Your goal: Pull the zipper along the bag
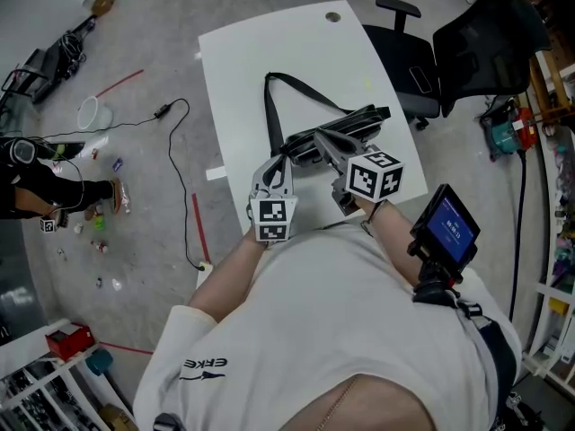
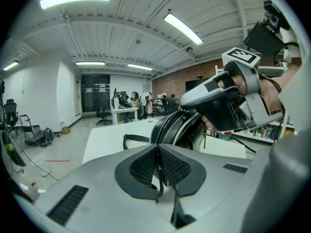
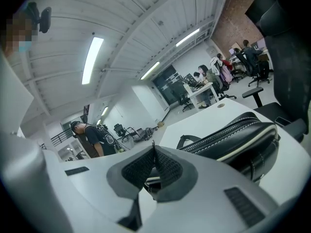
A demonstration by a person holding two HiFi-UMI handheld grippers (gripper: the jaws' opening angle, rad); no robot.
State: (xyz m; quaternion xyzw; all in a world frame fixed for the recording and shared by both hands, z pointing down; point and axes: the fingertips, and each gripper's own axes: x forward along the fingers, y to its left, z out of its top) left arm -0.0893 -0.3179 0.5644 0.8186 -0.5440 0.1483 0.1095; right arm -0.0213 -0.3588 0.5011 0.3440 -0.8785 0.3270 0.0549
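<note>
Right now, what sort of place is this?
Probably an open-plan office or lab: a white table, office chairs beside it, and staffed desks under ceiling strip lights in the background.

The bag (image 3: pixel 243 144) looks like smooth black leather (faintly glossy), its zipper (image 3: pixel 228 129) metal; bench (image 1: pixel 269 52) matt white; left tool (image 2: pixel 158 147) matt grey plastic, pads (image 2: pixel 143 171) rough.
</note>
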